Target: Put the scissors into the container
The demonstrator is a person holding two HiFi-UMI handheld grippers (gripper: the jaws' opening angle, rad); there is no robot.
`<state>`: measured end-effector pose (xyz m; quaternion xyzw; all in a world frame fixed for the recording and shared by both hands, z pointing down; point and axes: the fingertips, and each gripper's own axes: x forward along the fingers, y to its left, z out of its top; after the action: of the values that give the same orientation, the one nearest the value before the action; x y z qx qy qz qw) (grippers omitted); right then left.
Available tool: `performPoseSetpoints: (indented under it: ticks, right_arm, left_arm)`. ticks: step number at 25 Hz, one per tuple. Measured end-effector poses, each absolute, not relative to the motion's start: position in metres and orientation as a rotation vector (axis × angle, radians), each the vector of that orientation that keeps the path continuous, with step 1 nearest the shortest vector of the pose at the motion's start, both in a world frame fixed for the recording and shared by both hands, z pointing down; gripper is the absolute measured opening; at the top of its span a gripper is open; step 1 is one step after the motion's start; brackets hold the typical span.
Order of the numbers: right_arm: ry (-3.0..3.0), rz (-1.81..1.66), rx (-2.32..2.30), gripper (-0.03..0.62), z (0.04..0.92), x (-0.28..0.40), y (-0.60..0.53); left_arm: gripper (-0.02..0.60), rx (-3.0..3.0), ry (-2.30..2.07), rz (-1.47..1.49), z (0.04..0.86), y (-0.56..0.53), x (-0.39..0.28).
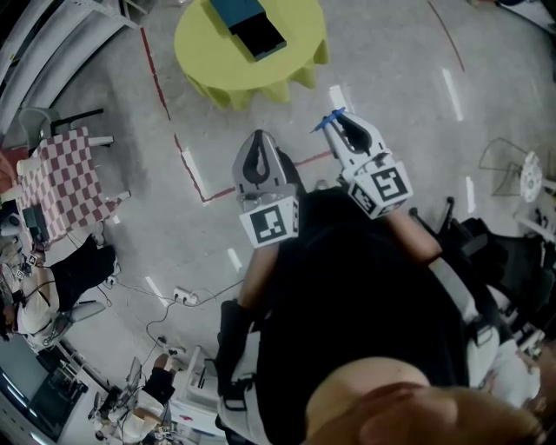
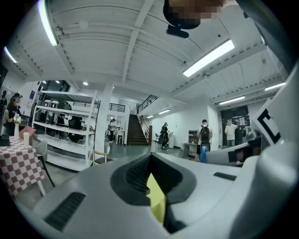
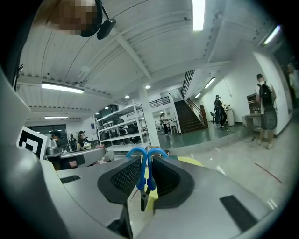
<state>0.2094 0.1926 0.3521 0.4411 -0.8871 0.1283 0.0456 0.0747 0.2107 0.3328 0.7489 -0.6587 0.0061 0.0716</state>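
The scissors (image 1: pixel 328 119), with blue handles, are clamped in my right gripper (image 1: pixel 340 122), which is shut on them and held in the air above the floor. In the right gripper view the blue loops (image 3: pixel 145 161) stick out between the jaws and the blades point back toward the camera. My left gripper (image 1: pixel 258 141) hangs beside it, shut and empty; in its own view the left gripper (image 2: pixel 152 163) shows only a yellow sliver through the jaw slit. The container (image 1: pixel 248 23), a teal and dark box, sits on the round yellow table (image 1: pixel 208 61) ahead of both grippers.
Red tape lines (image 1: pixel 187 165) mark the grey floor between me and the yellow table. A red-checkered table (image 1: pixel 61 178) stands at the left, with a power strip and cables (image 1: pixel 182 297) nearby. A wire chair (image 1: pixel 512 169) is at the right. Shelving (image 2: pixel 65 135) and distant people show across the hall.
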Motion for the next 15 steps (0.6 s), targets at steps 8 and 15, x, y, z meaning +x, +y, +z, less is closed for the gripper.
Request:
performPoseSetpoints:
  ticks: [8, 15]
  right_arm:
    - [-2.649, 0.413, 1.391, 0.075, 0.352, 0.171, 0.114]
    - [-2.584, 0.417, 1.468, 0.075, 0.352, 0.152, 0.06]
  left_arm:
    - [-0.002, 2.264, -1.927, 0.03, 0.33, 0.123, 0.031]
    - [-0.002, 2.307, -1.849, 0.037, 0.334, 0.066, 0.008]
